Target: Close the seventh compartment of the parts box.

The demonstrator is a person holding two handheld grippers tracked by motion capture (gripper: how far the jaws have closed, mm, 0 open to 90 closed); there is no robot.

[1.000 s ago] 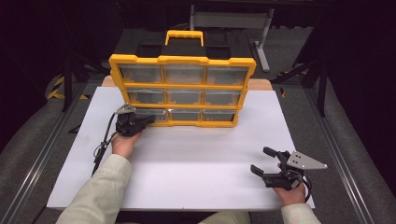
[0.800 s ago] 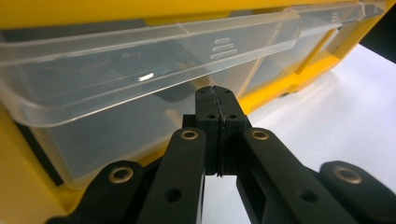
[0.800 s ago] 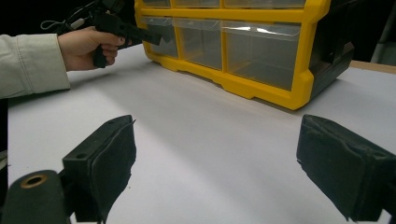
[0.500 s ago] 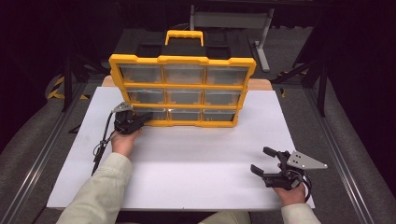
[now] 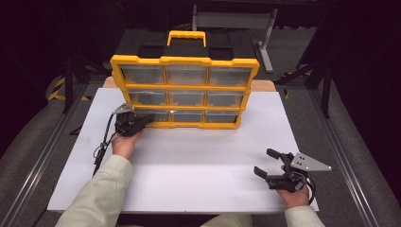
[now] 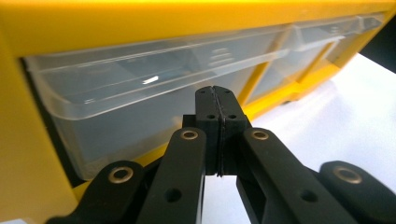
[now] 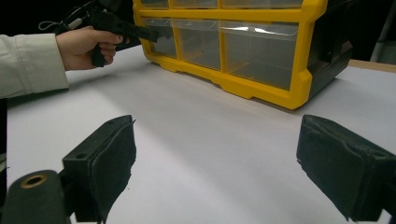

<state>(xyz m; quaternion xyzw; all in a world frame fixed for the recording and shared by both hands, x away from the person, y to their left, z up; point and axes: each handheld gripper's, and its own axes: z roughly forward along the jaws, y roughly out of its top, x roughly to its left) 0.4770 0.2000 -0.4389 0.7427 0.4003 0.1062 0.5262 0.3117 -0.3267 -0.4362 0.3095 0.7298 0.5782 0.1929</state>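
Note:
A yellow organizer (image 5: 184,60) with three rows of clear drawers stands upright at the back of the white board (image 5: 198,161). My left gripper (image 5: 147,119) is shut, its tips at the front of the bottom-left drawer (image 5: 150,116). In the left gripper view the jaws (image 6: 217,95) press flat together just under that drawer's (image 6: 121,93) clear lip, and nothing shows between them. My right gripper (image 5: 265,161) rests open near the board's front right, far from the organizer. In the right gripper view its pads (image 7: 219,163) stand wide apart over bare board, facing the organizer (image 7: 261,88) and the left gripper (image 7: 161,32).
The left gripper's cable (image 5: 101,146) trails back along the board's left side. A black carry section with a yellow handle (image 5: 187,35) tops the organizer. Dark metal stands (image 5: 265,28) and floor rails surround the table.

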